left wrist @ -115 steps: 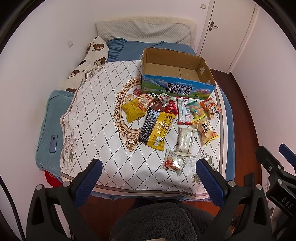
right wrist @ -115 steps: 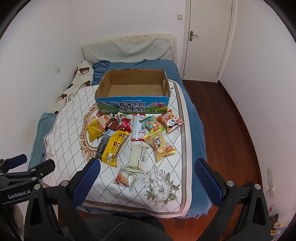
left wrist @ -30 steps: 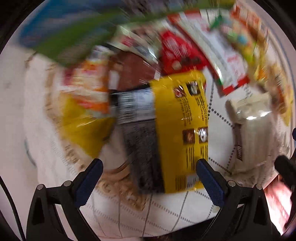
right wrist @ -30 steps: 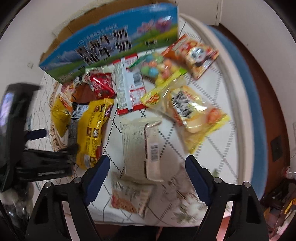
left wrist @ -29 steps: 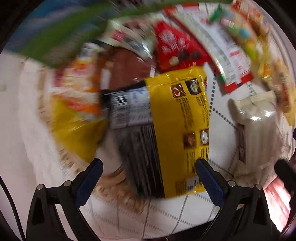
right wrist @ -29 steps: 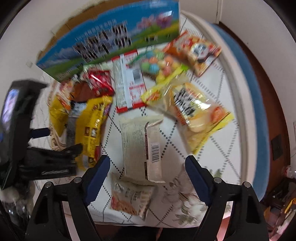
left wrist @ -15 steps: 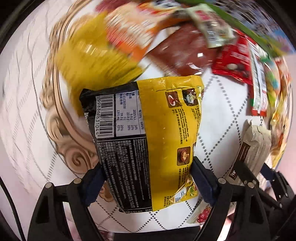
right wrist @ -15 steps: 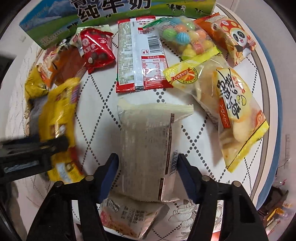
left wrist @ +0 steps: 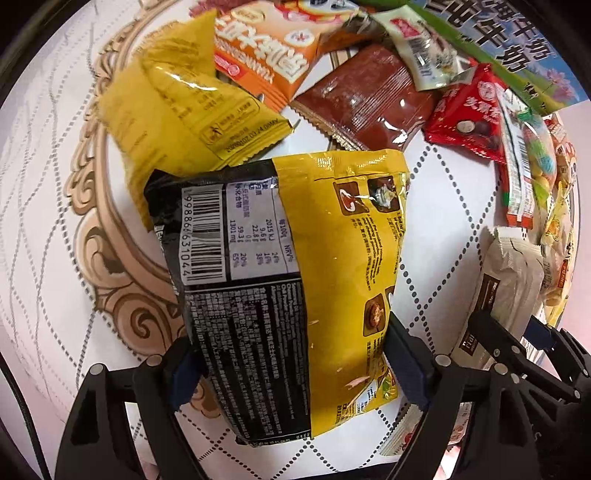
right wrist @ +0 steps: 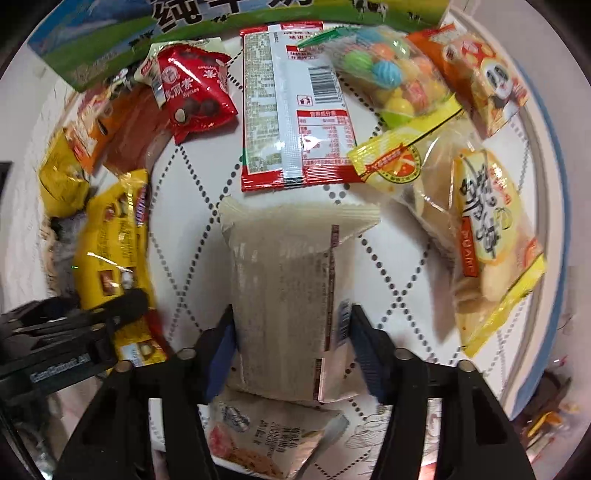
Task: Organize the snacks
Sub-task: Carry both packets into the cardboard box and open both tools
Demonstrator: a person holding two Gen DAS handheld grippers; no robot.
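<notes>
My left gripper [left wrist: 295, 365] is shut on the near end of a yellow-and-black snack bag [left wrist: 291, 273] with its barcode side up; the bag also shows in the right wrist view [right wrist: 114, 254]. My right gripper [right wrist: 290, 347] is shut on the near end of a beige wrapped snack pack [right wrist: 284, 284], which also shows at the right of the left wrist view [left wrist: 506, 280]. Both packs lie on the white quilted bedspread [right wrist: 402, 280]. The blue-and-green milk carton box [right wrist: 192, 22] stands just beyond the snacks.
Around the held packs lie a red-and-white packet [right wrist: 295, 107], a red chocolate bag [right wrist: 195, 96], a candy ball bag [right wrist: 391, 74], a panda bag [right wrist: 484, 81], a yellow cracker bag [right wrist: 487, 236], a brown packet [left wrist: 365, 99], an orange packet [left wrist: 262, 62], a yellow pouch [left wrist: 188, 107] and a small cookie pack [right wrist: 273, 439].
Both grippers have come down onto the snacks and closed: the left on the yellow-and-black bag, the right on the beige pack. The views are now close and steady.
</notes>
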